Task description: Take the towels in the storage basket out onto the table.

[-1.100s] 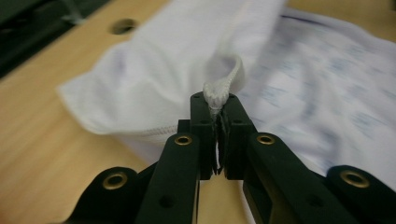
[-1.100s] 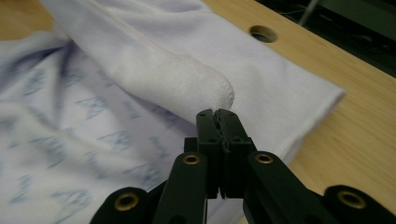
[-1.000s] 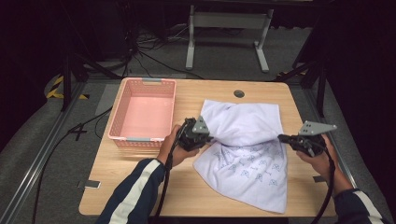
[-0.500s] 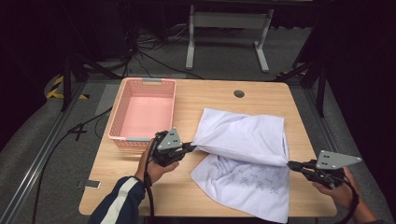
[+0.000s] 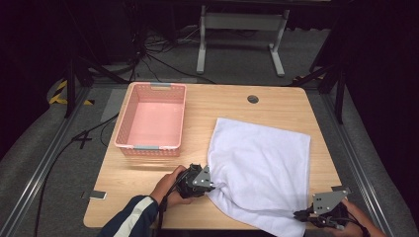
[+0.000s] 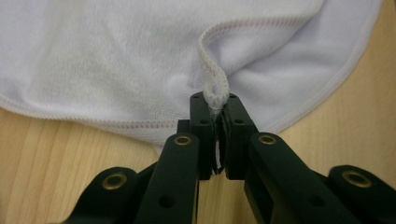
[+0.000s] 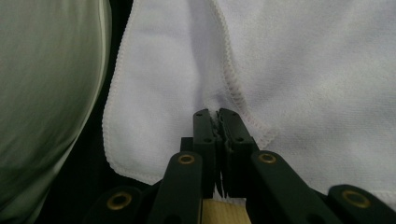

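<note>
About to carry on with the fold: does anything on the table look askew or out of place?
Slightly. The white towel lies skewed, and its near right corner hangs past the table front edge, where the right gripper pinches it. The left gripper holds the other near corner. The pink basket sits square and empty.

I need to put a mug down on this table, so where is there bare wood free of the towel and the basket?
Bare wood lies along the far edge around the round hole, in the strip between the pink basket and the white towel, and at the near left corner below the basket. The near right is crowded: the towel and both grippers.
</note>
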